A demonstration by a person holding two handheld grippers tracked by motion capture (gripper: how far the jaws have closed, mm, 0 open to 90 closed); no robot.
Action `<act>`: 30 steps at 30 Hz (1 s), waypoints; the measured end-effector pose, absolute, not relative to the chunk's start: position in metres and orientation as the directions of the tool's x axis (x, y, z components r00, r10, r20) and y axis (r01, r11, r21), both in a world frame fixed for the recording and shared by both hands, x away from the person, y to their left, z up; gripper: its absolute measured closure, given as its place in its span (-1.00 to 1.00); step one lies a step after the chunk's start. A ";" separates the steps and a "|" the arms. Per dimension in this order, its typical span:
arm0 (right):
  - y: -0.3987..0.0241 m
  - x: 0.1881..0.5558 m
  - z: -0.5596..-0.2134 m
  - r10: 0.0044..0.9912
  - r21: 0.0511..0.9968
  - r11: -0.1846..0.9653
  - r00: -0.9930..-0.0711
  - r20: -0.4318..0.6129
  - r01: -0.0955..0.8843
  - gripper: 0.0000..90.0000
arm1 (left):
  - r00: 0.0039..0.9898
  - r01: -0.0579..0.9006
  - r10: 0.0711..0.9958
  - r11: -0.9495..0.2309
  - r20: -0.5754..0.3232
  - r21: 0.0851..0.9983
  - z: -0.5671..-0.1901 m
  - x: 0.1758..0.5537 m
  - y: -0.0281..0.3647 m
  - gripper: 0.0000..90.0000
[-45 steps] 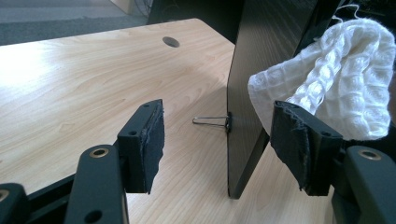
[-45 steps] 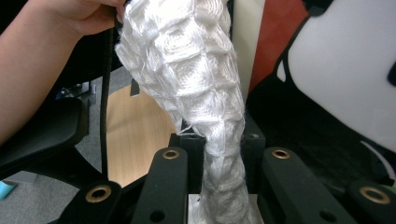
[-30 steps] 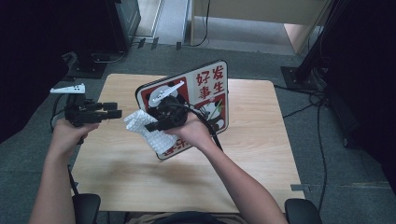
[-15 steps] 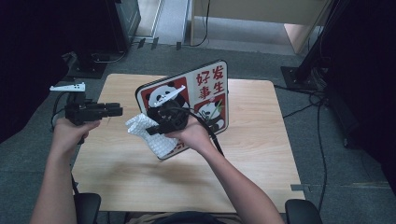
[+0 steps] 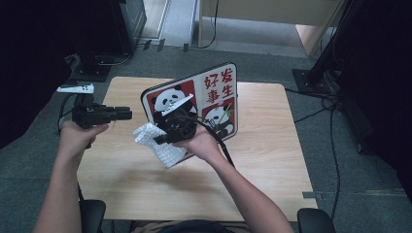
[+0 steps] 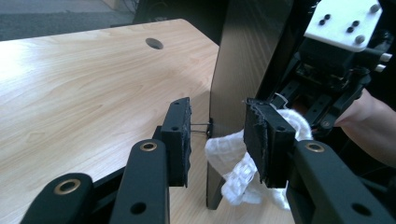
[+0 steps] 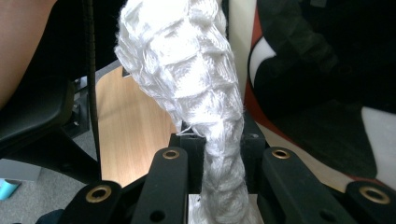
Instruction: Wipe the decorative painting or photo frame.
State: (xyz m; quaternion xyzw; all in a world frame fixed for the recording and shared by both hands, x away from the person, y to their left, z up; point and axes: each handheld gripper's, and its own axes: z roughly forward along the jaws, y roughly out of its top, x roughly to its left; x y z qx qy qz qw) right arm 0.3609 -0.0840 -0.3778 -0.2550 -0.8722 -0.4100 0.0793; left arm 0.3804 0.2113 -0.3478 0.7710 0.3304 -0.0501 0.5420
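I am holding my left gripper [image 5: 127,114] out level at the left side, pointing right toward my other hand, my left forearm coming up from the near edge. Its jaws have just been closing and are standing partly apart, the pads [image 6: 181,140] pressing on nothing. My right gripper [image 5: 167,137] is sitting near the middle, my right forearm angling in from the near right, its jaws clamped tight together.

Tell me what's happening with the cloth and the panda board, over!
Right gripper shut on white cloth. Left gripper just been closing, jaws open around panda board edge. Nothing in the way.
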 end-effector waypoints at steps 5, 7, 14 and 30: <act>-0.086 0.359 -0.382 0.382 0.677 0.530 -0.856 0.347 0.511 0.74 | 0.788 0.555 0.441 -0.207 -0.430 0.805 -0.346 0.380 0.207 0.43; -0.086 0.359 -0.384 0.383 0.676 0.528 -0.855 0.350 0.514 0.73 | 0.794 0.549 0.433 -0.210 -0.427 0.809 -0.345 0.380 0.204 0.44; -0.088 0.357 -0.391 0.382 0.675 0.533 -0.857 0.346 0.510 0.73 | 0.809 0.535 0.412 -0.221 -0.419 0.815 -0.341 0.380 0.195 0.43; -0.090 0.352 -0.409 0.388 0.679 0.532 -0.858 0.335 0.506 0.73 | 0.820 0.529 0.386 -0.232 -0.422 0.816 -0.344 0.383 0.175 0.37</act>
